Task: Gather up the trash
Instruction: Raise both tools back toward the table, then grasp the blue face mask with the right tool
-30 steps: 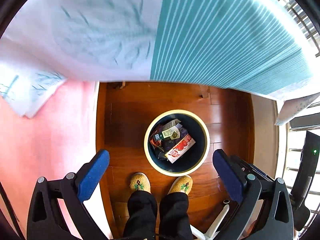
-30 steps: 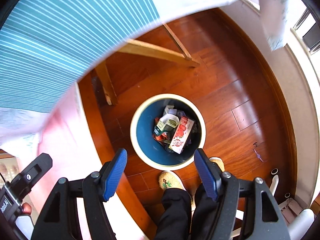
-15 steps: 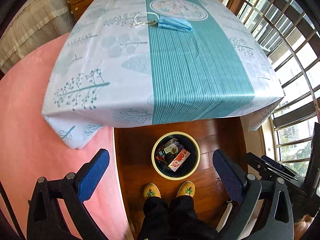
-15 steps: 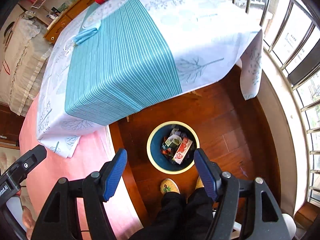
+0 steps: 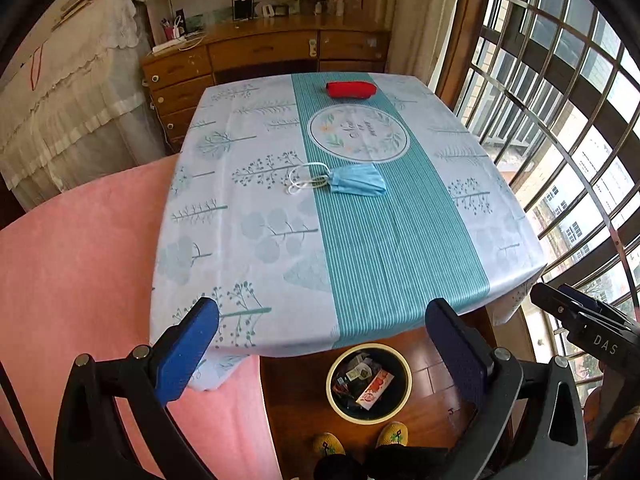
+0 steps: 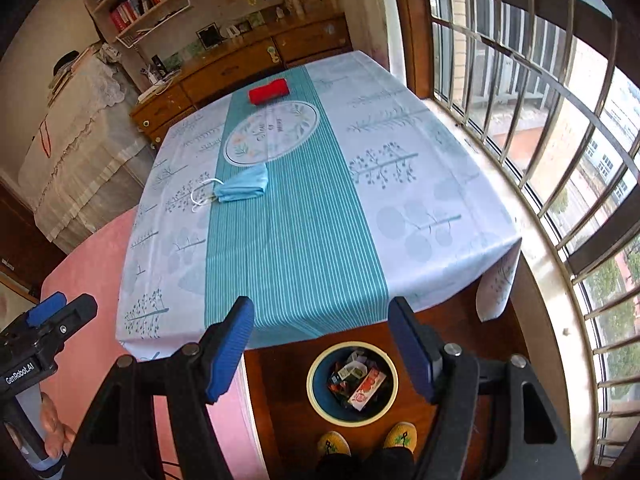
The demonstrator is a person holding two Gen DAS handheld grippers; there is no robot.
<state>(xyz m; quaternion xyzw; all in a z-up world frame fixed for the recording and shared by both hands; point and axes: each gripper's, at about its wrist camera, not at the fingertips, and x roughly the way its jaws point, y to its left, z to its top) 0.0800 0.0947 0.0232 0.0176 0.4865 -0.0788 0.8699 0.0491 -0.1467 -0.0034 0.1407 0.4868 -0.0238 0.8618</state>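
A crumpled blue face mask with white ear loops lies near the middle of the table. A red roll sits at the table's far end. On the floor below the near table edge stands a round bin holding wrappers and a red-and-white carton. My left gripper hangs open and empty above the near table edge. My right gripper is open too, with nothing between its blue pads.
A pink bed runs along the table's left side. A barred window lines the right. A wooden dresser stands behind the table. A person's yellow slippers rest on the wood floor by the bin.
Both grippers have risen from just over the bin beneath the table to well above the tabletop and tipped up, so the mask, red roll and room came into view. Both stayed open.
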